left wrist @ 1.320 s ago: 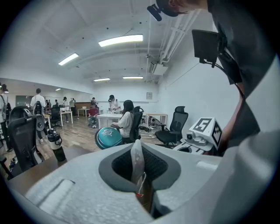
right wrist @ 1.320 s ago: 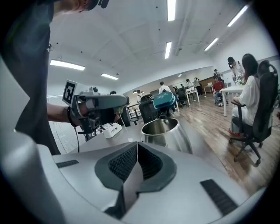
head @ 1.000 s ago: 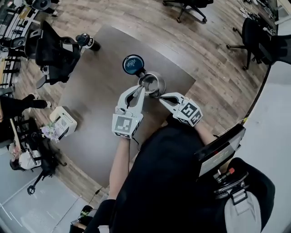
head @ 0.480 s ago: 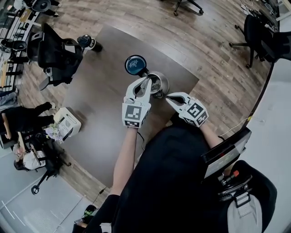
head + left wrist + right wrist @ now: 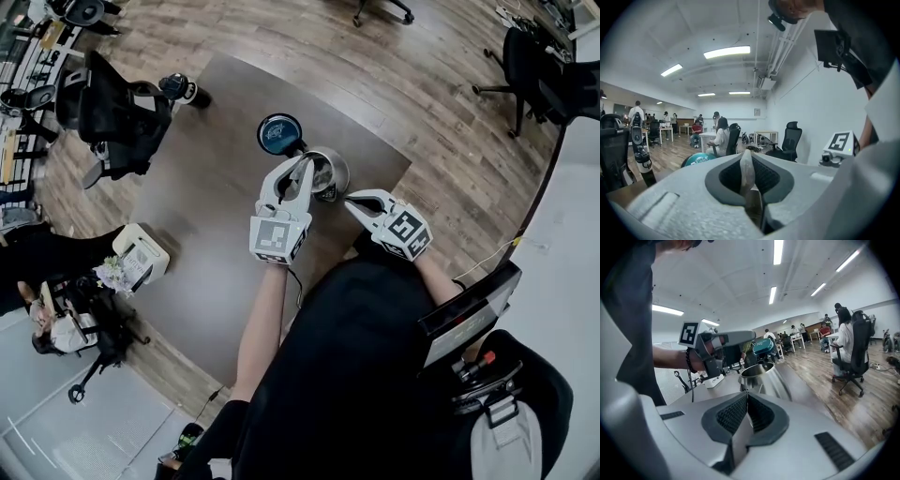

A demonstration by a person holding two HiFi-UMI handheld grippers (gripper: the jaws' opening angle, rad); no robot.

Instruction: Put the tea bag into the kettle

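Left tool (image 5: 302, 171), pinching the tea bag (image 5: 746, 171) tight: move right over the open kettle (image 5: 330, 171), then let go, with the empty, closed-up right tool (image 5: 350, 200) kept aside.

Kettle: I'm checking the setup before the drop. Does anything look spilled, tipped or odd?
Nothing stands out. The kettle stands upright and open on the table, with no spill visible. The left gripper, shut on the tea bag, is at its rim.
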